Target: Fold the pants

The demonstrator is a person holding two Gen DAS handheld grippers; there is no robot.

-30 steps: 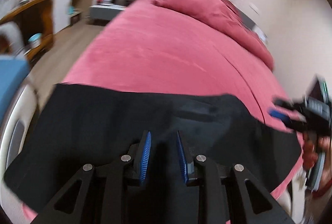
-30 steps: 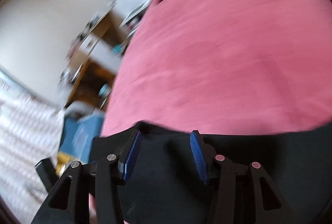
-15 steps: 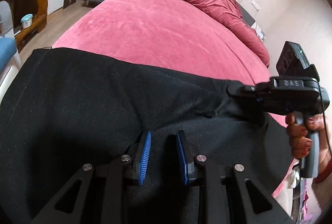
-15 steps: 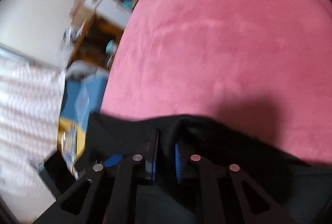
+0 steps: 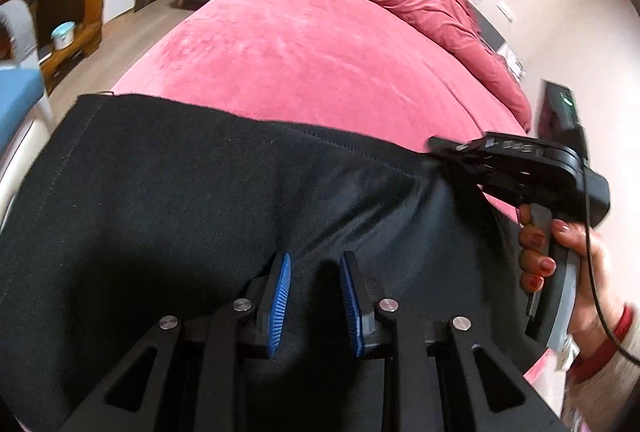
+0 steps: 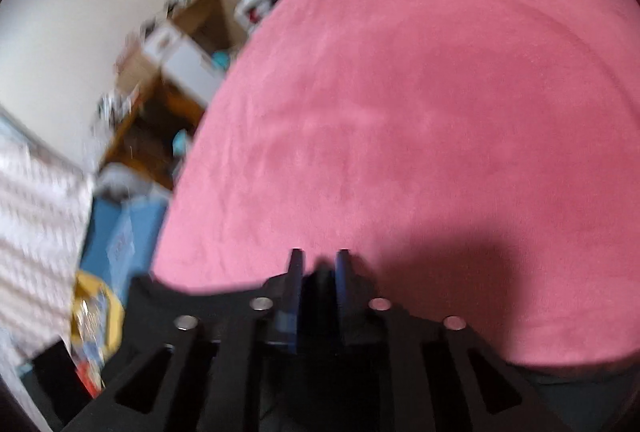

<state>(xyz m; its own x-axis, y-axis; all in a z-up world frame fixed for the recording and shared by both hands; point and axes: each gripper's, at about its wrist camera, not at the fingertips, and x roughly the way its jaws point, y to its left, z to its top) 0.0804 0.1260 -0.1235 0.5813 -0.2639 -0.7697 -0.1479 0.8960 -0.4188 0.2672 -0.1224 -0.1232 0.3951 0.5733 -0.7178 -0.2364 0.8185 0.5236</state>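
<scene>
Here, the black pants (image 5: 168, 200) lie spread across the near end of the bed (image 5: 304, 56), their stitched far edge running from the left side of the left wrist view over to the right, with the pink bedcover bare beyond it. A soft ridge of cloth rises just ahead of your left gripper (image 5: 315, 302). Its blue-padded fingers (image 5: 280, 296) stand a little apart with black fabric bunched between them, but you cannot tell from this angle whether the pads actually press on it.

Your right gripper (image 5: 448, 148) reaches in from the right side of that view and meets the far hem of the pants, where the cloth is drawn up into a small peak. In the right wrist view a fold of the black fabric sits between its fingers (image 6: 296, 272), at the very edge of the garment where it borders the pink cover. Those fingers are opening, and the blur keeps you from seeing whether they still pinch the fold. Your right hand (image 5: 560, 256) wraps the gripper's handle, with a cable running down past the wrist.

Further out, a rumpled pink duvet (image 5: 420, 4) is heaped at the head of the bed. Off the left side stand wooden shelves (image 5: 68, 16) and something blue (image 5: 16, 104) close to the bed's edge
</scene>
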